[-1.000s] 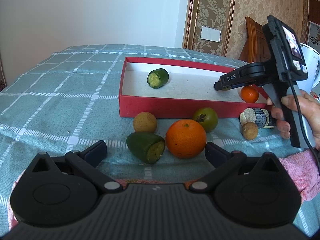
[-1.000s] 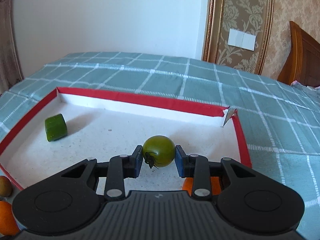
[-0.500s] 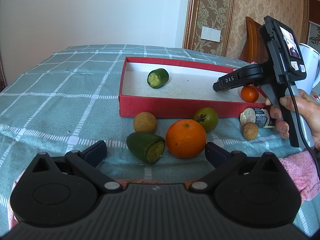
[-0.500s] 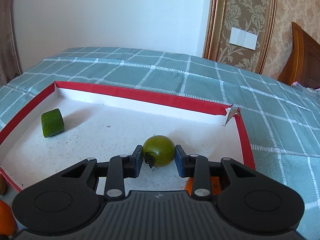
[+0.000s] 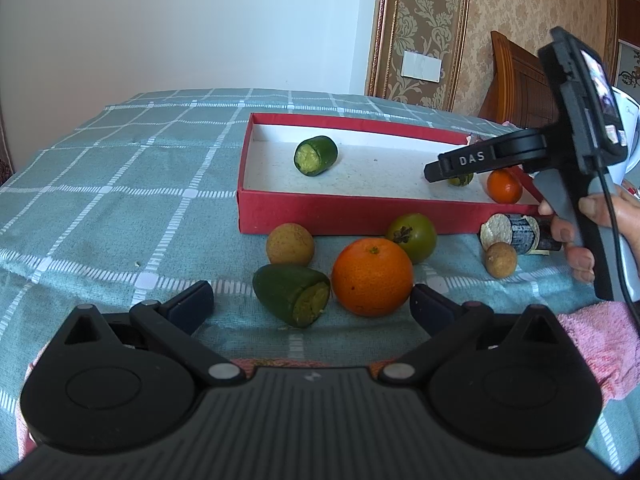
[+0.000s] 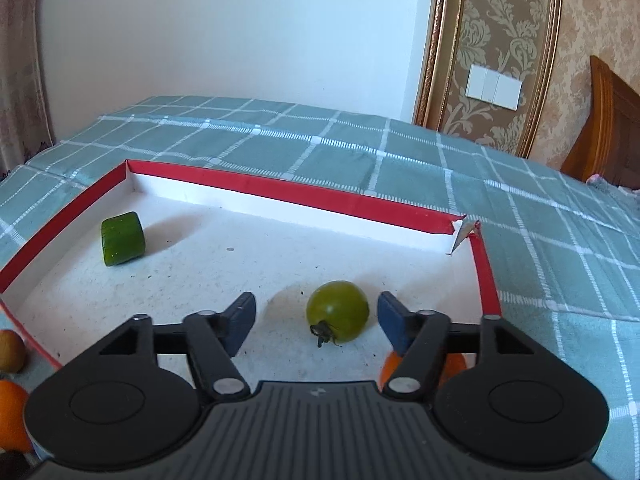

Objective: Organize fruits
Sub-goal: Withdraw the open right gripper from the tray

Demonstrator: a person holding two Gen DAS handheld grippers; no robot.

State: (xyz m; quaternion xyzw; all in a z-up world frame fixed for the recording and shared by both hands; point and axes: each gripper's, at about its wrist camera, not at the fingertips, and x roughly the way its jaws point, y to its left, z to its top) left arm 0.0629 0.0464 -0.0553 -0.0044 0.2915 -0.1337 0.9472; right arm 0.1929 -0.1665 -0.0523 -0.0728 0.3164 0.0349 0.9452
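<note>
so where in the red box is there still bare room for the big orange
Free: the box floor between the cucumber piece and the green tomato, plus the strip along the far wall. Crowded: the near right corner, with the tomato and small orange.

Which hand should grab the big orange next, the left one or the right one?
Left. The left gripper is open with the big orange right in front of its fingers. The right gripper is open too, but over the red box beside the green tomato.
</note>
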